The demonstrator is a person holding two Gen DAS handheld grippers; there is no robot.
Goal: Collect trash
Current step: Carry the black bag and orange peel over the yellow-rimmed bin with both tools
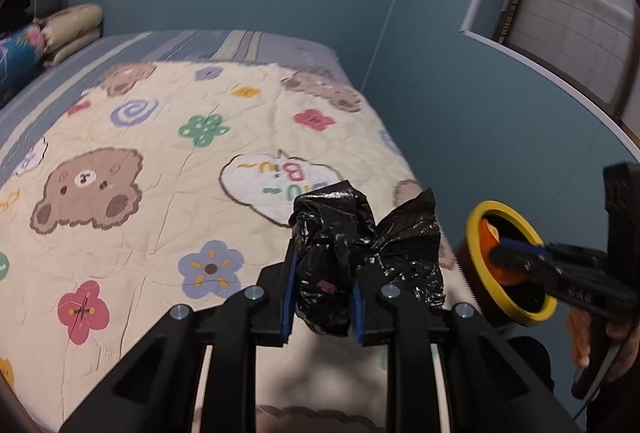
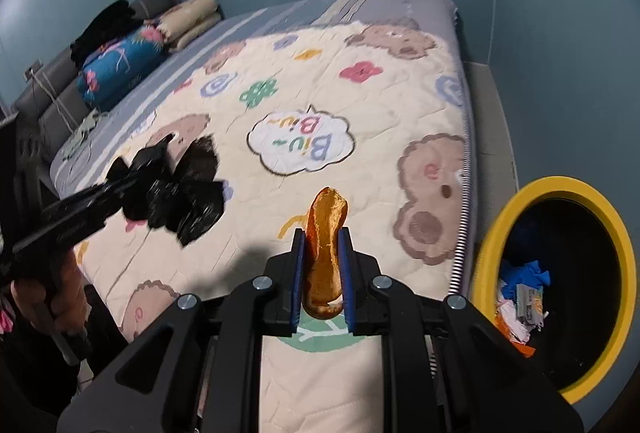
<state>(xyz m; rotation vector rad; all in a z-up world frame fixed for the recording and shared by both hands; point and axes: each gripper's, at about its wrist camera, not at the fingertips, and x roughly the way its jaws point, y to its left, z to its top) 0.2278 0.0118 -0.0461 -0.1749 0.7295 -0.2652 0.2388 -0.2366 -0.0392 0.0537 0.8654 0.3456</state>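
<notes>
While the left gripper (image 1: 322,291) jaws clamp a black bag (image 1: 360,253), the right gripper (image 2: 322,283) jaws pinch an orange wrapper (image 2: 326,253).

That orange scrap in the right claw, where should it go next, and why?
Probably a short swing to the right, over the yellow-rimmed bin, then let go. The right claw is shut on the orange scrap above the quilt, and the bin stands beside the bed with trash already inside.

Orange peel (image 2: 325,253) in right tool (image 2: 322,273)
</notes>
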